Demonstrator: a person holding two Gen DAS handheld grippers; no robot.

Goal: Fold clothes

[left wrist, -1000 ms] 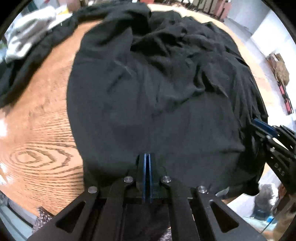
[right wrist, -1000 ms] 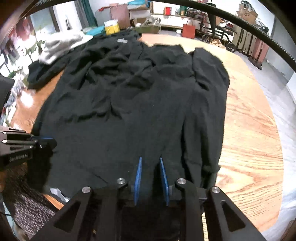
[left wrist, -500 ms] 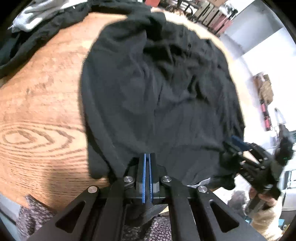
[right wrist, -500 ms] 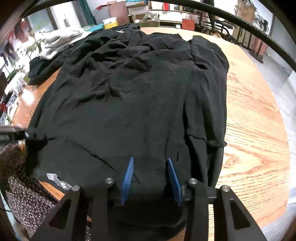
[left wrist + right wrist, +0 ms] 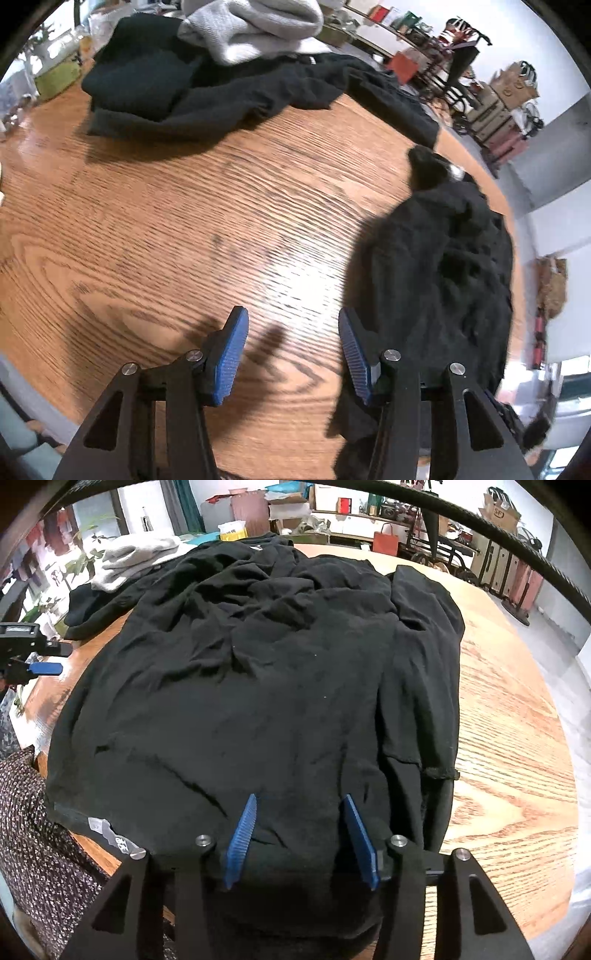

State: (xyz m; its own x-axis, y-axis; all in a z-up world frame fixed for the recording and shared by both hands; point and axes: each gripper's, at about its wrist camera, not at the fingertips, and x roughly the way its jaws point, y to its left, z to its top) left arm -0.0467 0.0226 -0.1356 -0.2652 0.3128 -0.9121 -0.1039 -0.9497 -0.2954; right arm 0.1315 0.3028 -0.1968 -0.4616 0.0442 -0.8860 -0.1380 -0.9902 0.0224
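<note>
Both tongs are opening, the left gripper (image 5: 291, 354) over bare table (image 5: 207, 229) beside the shirt (image 5: 258, 686), the right gripper (image 5: 301, 836) spread over its hem, seemingly released to reposition.

We hold a two-finger claw in each hand, both tilted steeply downward. Our left claw (image 5: 291, 354) has its blue-padded fingers (image 5: 231, 354) parted and opening, with nothing between them. Our right claw (image 5: 301, 840) also has its blue fingers (image 5: 242, 836) spread and opening, with black cloth lying slack between them, the pads not pressing on it.
</note>
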